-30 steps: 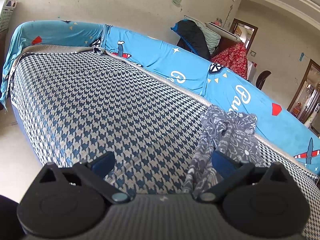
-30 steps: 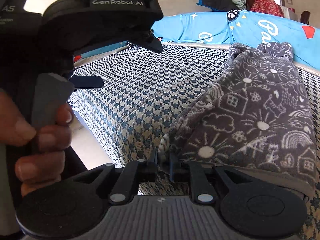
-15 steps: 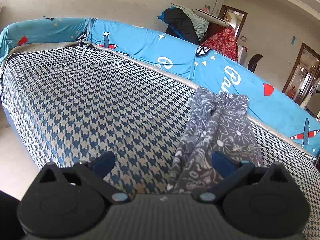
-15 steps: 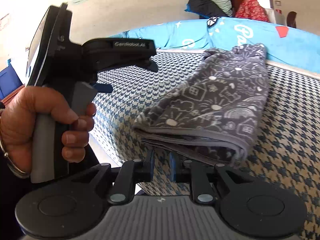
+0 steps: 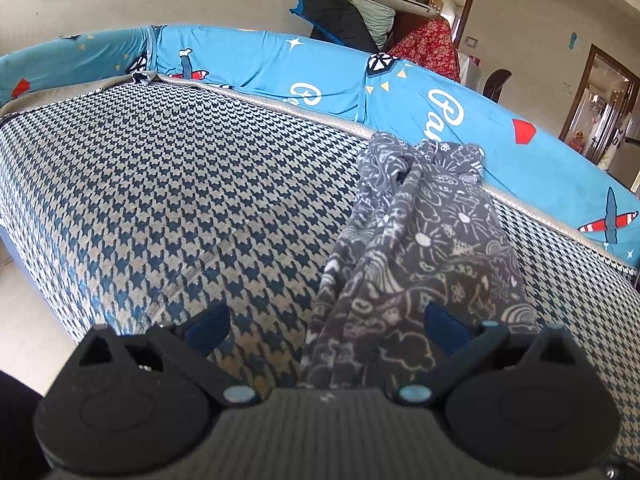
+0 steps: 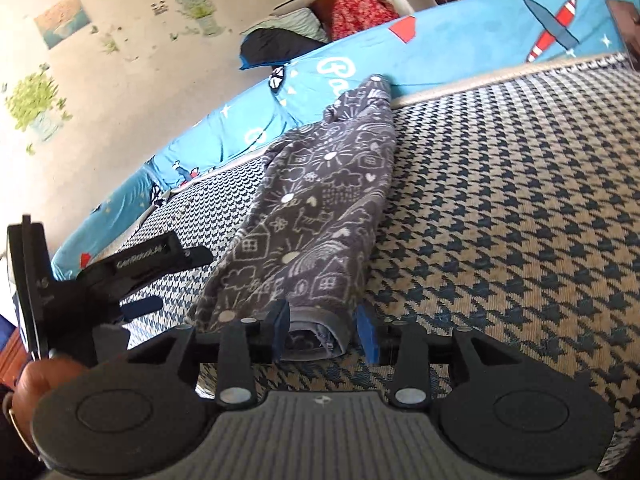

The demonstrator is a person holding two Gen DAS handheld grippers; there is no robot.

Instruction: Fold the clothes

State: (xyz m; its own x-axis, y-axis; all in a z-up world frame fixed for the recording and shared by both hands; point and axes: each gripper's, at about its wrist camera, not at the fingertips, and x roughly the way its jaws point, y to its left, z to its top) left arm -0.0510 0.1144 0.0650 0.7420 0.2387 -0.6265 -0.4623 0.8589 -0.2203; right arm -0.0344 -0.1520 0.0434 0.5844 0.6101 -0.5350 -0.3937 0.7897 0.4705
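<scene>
Right claw (image 6: pixel 322 330) jaws apart, straddling the near hem of the grey garment (image 6: pixel 320 208), gripping nothing. Left claw (image 5: pixel 326 326) wide open, empty. Garment lies doubled lengthwise on the checked bed (image 6: pixel 500 220). Risk: closing could catch one layer only, or the cover beneath. Blue cushions (image 5: pixel 260 64) border the far edge.
</scene>
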